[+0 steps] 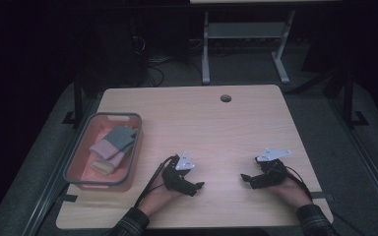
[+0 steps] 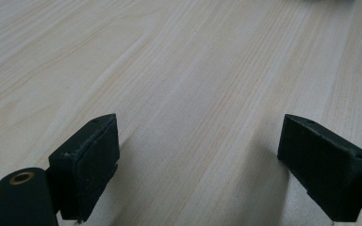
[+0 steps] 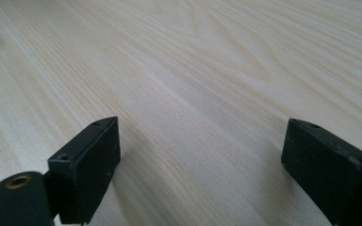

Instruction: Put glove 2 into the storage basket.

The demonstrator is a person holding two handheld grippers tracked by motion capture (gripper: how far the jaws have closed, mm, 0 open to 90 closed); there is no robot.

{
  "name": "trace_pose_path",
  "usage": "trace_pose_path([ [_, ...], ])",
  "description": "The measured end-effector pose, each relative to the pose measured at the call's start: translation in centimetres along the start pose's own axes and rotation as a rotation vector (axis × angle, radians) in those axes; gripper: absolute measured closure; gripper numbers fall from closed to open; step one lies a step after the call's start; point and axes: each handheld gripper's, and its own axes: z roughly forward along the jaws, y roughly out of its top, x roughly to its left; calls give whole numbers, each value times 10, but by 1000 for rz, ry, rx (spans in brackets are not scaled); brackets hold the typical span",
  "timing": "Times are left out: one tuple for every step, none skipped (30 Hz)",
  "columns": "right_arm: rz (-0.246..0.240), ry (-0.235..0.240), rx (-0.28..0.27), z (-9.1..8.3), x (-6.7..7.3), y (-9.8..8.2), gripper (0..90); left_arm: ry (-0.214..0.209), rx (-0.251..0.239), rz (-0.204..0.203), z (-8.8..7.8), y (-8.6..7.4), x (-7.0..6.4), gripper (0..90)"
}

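My left gripper [image 1: 197, 187] rests low on the wooden table [image 1: 211, 123] near its front edge, pointing right. In the left gripper view its two black jaws stand wide apart over bare wood, so the left gripper [image 2: 198, 155] is open with nothing between the pads. My right gripper [image 1: 246, 179] lies on the table to the right, pointing left toward the other one. Its jaws are likewise spread in the right gripper view, and the right gripper [image 3: 200, 160] is open and holds nothing. A hand in a dark plaid sleeve holds each one.
A red bin with a grey rim [image 1: 76, 169] stands at the table's left side, holding folded cloths [image 1: 112, 145] in grey, pink and cream. A round cable hole [image 1: 226, 98] sits near the far edge. A metal frame [image 1: 246, 34] stands on the floor beyond.
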Motion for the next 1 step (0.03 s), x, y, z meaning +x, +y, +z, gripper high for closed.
trace_pose_path([
  [-1,0,0,0,0,0,119,2,-2,0,0,0,0,125],
])
